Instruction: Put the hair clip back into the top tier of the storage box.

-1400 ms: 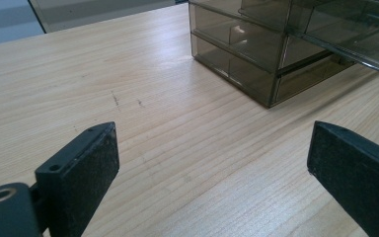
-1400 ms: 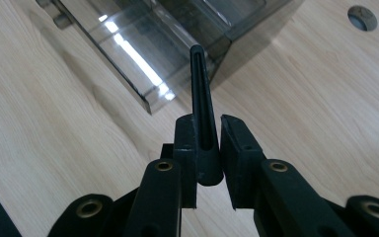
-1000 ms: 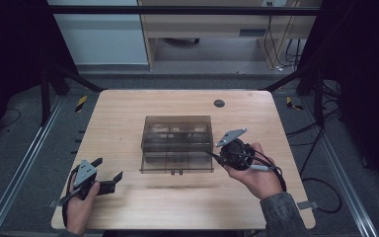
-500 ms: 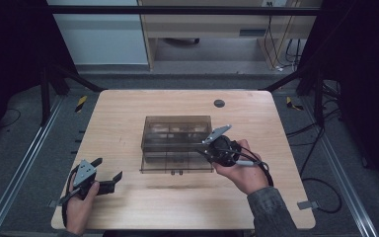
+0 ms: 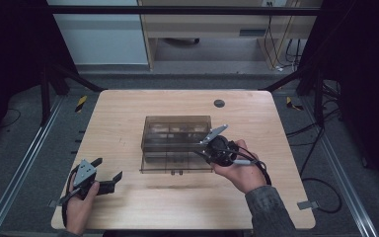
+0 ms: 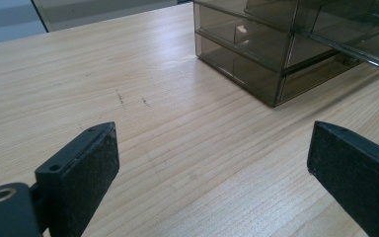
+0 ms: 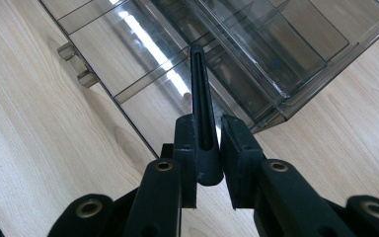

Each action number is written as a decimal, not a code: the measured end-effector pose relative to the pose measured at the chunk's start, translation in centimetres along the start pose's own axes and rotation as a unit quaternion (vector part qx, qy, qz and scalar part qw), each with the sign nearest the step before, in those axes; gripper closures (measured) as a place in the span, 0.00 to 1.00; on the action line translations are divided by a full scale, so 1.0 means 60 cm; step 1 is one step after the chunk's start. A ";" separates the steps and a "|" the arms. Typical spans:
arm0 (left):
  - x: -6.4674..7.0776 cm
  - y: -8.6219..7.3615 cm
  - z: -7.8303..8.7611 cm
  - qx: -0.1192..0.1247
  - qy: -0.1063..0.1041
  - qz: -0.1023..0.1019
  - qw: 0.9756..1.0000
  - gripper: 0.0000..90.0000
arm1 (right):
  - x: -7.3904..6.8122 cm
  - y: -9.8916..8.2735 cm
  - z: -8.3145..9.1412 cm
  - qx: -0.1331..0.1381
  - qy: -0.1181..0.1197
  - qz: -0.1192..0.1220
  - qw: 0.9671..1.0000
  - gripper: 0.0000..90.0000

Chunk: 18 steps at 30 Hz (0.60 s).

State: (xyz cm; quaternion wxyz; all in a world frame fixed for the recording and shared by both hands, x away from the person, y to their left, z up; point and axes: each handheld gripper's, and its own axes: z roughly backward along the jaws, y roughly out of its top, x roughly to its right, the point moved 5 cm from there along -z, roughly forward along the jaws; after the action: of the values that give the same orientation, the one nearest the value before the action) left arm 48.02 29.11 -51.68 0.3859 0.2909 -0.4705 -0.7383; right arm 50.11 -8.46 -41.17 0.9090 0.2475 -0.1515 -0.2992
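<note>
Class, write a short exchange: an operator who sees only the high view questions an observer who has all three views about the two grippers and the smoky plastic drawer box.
Operator: Is anything held on the right side?
Observer: Yes. The right gripper view shows the right gripper shut on a slim black slotted stick.
Operator: Where does it point?
Observer: Its tip lies over a divider in the pulled-out drawer of the drawer box. I cannot tell whether it touches.
Operator: And the other hand?
Observer: The left gripper is open, with nothing between its pads, over bare table.
</note>
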 end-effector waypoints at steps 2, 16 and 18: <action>0.000 0.000 0.000 0.000 0.000 0.000 1.000 0.06 | -0.002 0.000 -0.004 -0.001 0.002 0.000 1.000 0.86; -0.001 0.000 0.001 0.001 0.000 0.000 1.000 0.06 | -0.013 0.005 -0.017 -0.004 0.010 0.002 1.000 0.86; 0.000 0.000 0.001 0.001 0.000 0.000 1.000 0.06 | -0.014 0.005 -0.020 -0.006 0.010 0.002 1.000 0.86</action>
State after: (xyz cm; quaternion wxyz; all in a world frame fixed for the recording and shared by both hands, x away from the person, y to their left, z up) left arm 48.01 29.14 -51.66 0.3857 0.2911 -0.4709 -0.7381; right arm 50.08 -7.31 -42.12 0.9124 0.2451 -0.1409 -0.2961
